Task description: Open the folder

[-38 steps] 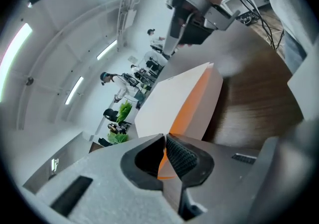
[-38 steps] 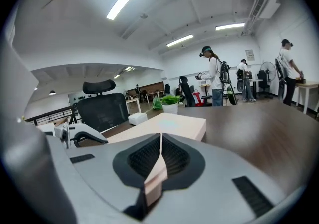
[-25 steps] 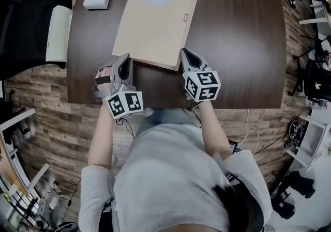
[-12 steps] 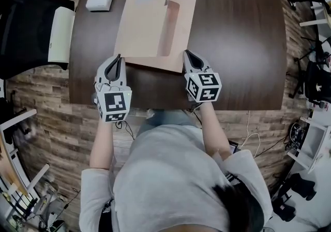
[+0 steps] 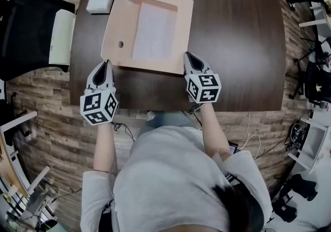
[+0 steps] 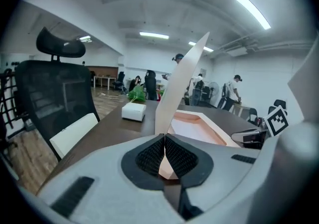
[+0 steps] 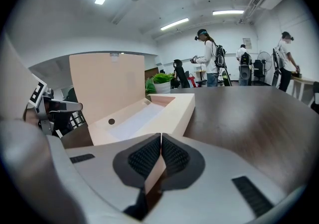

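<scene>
STEP: we open the folder [image 5: 150, 65] on the table [image 5: 238, 45], cover [image 6: 182, 83] half raised | left gripper [image 5: 107, 63] clamped on cover edge; right gripper [image 5: 187, 55] clamped on base's near corner | MATERIAL: stiff beige card, shallow box tray, round finger hole [image 5: 120, 44], white sheet [image 5: 154, 32] | NEXT: we judge cover needs laying flat leftward.

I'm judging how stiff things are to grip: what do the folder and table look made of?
The folder looks like matte beige cardboard: its raised cover stands flat with thin cut edges. The table has a dark wood-grain top, likely laminate or veneer: streaked grain, low sheen.
</scene>
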`<state>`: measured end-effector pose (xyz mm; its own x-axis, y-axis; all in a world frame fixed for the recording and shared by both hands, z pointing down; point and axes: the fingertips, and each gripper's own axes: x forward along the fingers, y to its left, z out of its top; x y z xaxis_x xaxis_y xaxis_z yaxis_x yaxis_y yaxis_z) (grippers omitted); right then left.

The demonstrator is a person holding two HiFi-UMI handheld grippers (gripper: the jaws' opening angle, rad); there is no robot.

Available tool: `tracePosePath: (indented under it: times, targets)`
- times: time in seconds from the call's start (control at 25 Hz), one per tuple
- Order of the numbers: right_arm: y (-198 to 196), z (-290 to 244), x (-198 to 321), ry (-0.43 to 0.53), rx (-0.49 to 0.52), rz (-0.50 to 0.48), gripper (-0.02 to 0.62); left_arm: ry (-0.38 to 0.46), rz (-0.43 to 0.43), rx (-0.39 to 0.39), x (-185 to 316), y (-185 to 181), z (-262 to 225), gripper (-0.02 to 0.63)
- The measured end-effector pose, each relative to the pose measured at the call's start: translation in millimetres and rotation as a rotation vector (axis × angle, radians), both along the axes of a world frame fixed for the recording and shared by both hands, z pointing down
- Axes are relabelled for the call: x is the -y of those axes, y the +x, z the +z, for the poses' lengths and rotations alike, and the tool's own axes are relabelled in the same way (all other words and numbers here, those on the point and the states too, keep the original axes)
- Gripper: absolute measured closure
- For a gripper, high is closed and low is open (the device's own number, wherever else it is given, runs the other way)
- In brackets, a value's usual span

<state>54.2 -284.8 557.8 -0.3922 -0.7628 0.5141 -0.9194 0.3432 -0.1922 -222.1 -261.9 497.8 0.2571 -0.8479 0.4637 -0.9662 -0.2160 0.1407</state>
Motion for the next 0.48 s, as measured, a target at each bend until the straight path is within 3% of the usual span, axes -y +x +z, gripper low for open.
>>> tracePosePath:
  times: [0.28,0.48]
  targets:
    - [-0.5,0.1,0.2,0.003,-0.004,0.002,0.58,-0.052,-0.108,-0.076,1.7,-28.8,16.3,0.595]
    - [-0.6,0.1,0.6,0.002,-0.009,0.0,0.58,-0.071,-0.123,-0.068,1.4,-35.8,23.9,0.595]
